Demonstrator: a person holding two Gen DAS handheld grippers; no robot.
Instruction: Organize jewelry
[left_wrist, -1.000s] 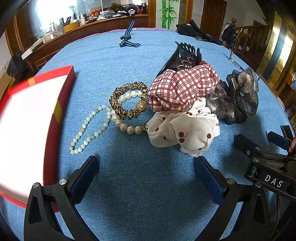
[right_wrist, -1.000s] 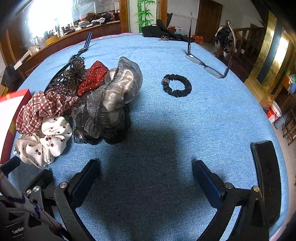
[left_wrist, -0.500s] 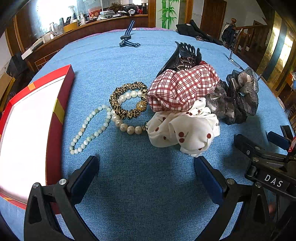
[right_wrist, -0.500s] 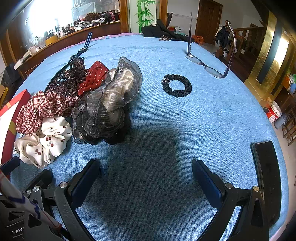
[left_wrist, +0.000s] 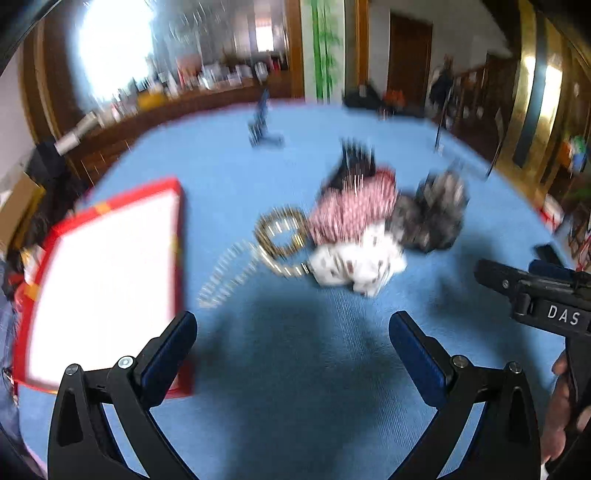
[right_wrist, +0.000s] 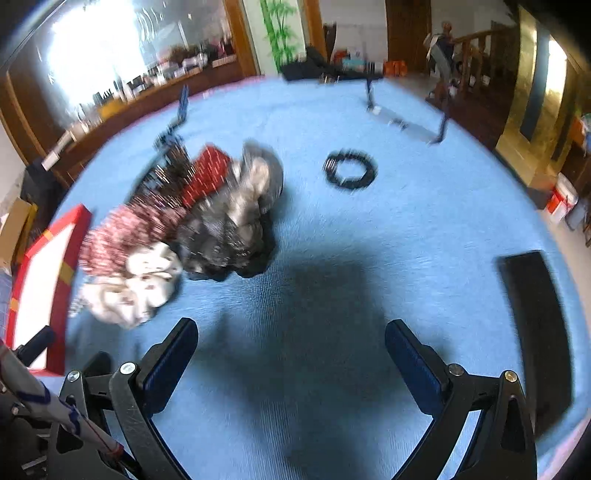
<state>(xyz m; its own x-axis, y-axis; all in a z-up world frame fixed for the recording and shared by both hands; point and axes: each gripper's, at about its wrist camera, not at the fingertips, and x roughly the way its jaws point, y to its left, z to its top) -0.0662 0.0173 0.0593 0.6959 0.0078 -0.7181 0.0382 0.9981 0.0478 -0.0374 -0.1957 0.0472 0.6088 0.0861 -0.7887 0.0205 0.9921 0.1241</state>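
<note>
We note the left gripper (left_wrist: 291, 336) and right gripper (right_wrist: 290, 338) both spread wide, empty, over the blue cloth (left_wrist: 295, 387); farther, the red box (left_wrist: 103, 273) shows only white interior, the blurred bracelets (left_wrist: 280, 240) and scrunchies (right_wrist: 177, 236) lying beside it

Both wrist views look forward and down over the blue table (left_wrist: 229, 173), each above its own wide-spread claw. The left claw (left_wrist: 292, 334) faces the scrunchie pile (left_wrist: 354, 218) ahead; the right claw (right_wrist: 291, 341) sees the same pile (right_wrist: 207, 218) ahead-left. Both views are blurred.
</note>
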